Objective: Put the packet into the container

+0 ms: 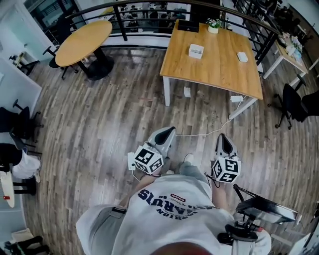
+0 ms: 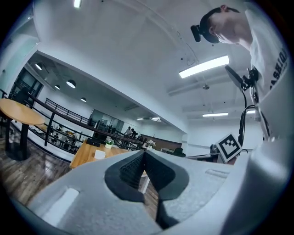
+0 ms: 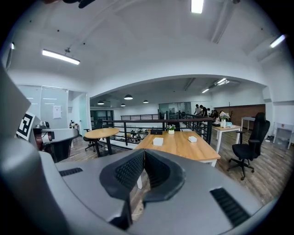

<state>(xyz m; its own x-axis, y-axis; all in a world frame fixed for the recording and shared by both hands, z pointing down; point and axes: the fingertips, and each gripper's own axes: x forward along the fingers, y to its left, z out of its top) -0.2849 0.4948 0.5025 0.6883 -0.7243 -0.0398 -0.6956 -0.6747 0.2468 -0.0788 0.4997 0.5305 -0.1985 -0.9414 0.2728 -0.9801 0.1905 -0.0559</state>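
Note:
A wooden table stands ahead of me across the plank floor. On it lie a white box-like container and a smaller white packet to its right. Both are well beyond reach of the grippers. My left gripper and right gripper hover side by side over the floor in front of my body, both shut and empty. The right gripper view shows its jaws closed, pointing at the table, the container and the packet. The left gripper is closed too, with the container beyond it.
A round wooden table stands at the far left by a black railing. A potted plant and a black device sit at the table's far edge. Black office chairs stand to the right. A white cable runs along the floor. A stand is at my right.

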